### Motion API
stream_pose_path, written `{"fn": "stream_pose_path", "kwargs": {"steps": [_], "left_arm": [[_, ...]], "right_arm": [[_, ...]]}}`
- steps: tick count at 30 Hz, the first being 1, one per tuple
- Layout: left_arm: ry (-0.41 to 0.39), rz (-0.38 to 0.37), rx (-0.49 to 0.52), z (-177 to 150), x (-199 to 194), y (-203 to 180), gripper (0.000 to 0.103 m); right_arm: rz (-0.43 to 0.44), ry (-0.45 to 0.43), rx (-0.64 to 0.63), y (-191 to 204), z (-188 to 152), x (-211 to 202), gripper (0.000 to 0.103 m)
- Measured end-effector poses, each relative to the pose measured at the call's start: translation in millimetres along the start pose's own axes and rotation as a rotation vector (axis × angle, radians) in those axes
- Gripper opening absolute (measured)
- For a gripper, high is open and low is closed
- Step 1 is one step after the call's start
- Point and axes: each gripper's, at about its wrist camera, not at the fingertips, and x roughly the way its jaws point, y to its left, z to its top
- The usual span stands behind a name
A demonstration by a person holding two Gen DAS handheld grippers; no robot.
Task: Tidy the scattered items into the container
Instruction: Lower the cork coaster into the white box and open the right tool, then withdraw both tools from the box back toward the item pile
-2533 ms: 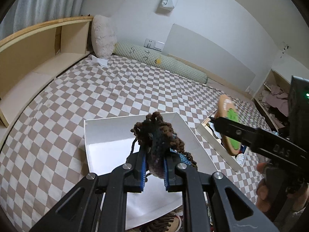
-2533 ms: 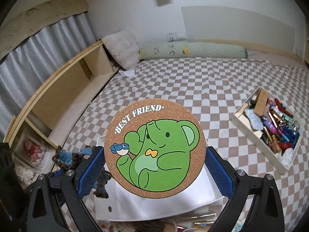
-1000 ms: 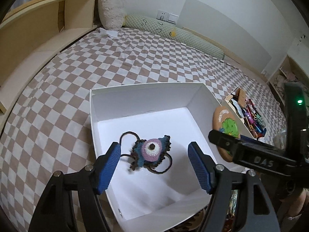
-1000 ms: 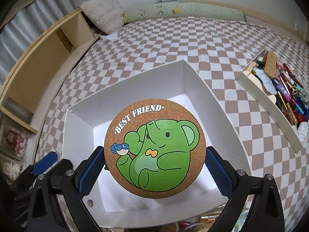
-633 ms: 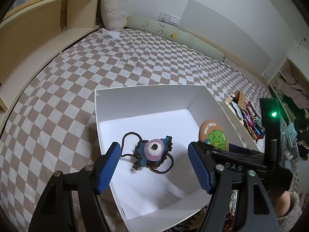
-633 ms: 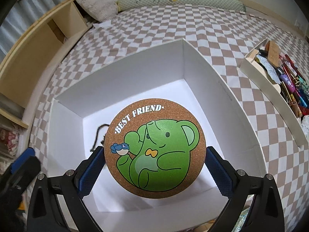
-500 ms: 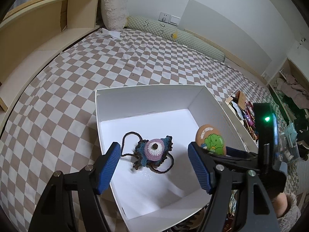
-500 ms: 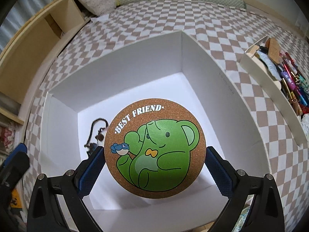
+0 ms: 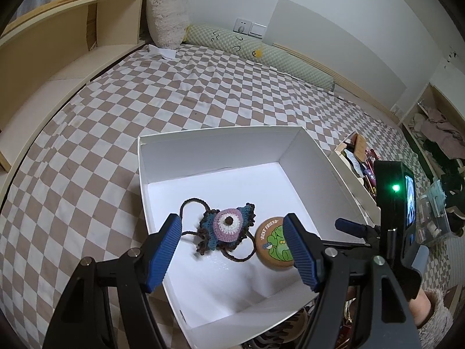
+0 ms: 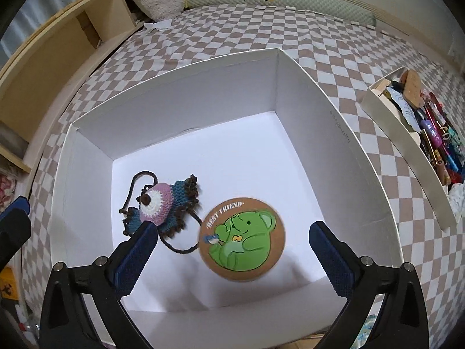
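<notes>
Jaws of both grippers stand apart and grasp nothing. Left gripper: blue pads spread wide over the near half of the box, empty. Right gripper: pads likewise wide, released, with the coaster lying free below and between them.

Count inside the white box: two items. Left, one crocheted piece, pink and white centre with a brown dot, blue-and-brown edging, a dark yarn loop trailing to its left and near side. Right, just beside it, one round cork coaster printed with a green bear and "BEST FRIEND", flat on the box floor; in the right wrist view a strand of the yarn runs up to its left edge, contact unclear.

The box sits open on a brown-and-white checked bedspread. Far left: wooden shelving. Far: one fluffy pillow, one long green bolster along the wall. Right of the box: one long shallow tray packed with small colourful items, too many and too small to count.

Obstruction: in the left wrist view the right gripper's body and its green-lit device cover the box's near right corner. A hand in a fuzzy sleeve shows below it.
</notes>
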Motion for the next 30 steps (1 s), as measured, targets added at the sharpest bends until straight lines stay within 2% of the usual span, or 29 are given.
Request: {"fn": "stream_pose_path", "kwargs": {"steps": [30], "left_arm": [[-0.008, 0.013, 0.038, -8.6, -13.7, -8.4, 0.072]], "right_arm": [[-0.029, -0.062, -0.015, -9.0, -10.3, -41.3, 0.103]]}}
